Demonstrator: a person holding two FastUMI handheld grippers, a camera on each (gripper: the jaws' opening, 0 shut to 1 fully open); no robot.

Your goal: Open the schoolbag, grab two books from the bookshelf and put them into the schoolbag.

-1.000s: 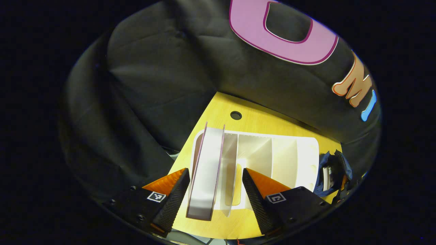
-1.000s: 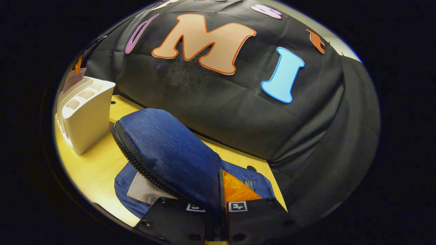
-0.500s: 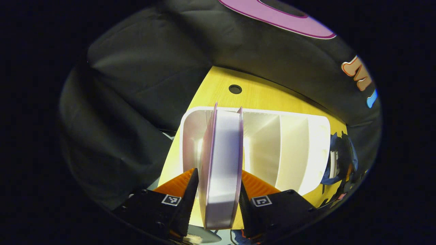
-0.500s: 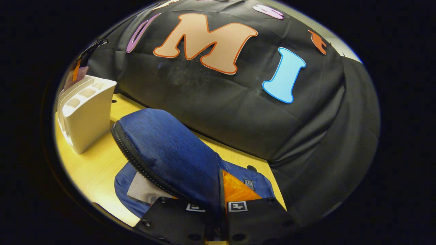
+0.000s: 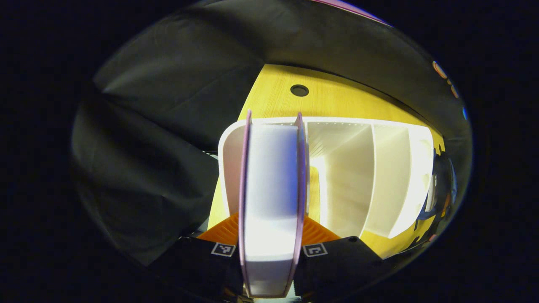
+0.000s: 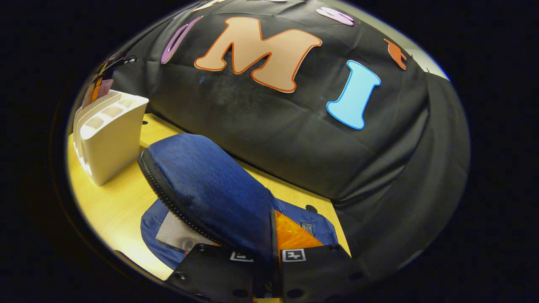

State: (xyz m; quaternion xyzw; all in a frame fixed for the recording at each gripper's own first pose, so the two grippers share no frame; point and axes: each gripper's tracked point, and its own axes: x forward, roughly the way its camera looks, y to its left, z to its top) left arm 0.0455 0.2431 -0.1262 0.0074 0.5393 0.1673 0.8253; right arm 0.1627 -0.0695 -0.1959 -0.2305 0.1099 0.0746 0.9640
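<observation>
Worktop (image 6: pixel 118 210), pale yellow wood grain with a round hole, is carrying everything. Schoolbag (image 6: pixel 202 189), blue woven fabric with a toothed zipper edge, is lying on it; its raised flap is sitting pinched between the right gripper (image 6: pixel 271 256) jaws, and a grey flat item is lying inside the opening. Bookshelf (image 5: pixel 379 176), a white smooth plastic rack with upright dividers, is standing beside the bag. Book (image 5: pixel 271 198), white page block between thin purple covers, is standing upright in the leftmost slot, with the left gripper (image 5: pixel 269 246) jaws pressing on both covers.
</observation>
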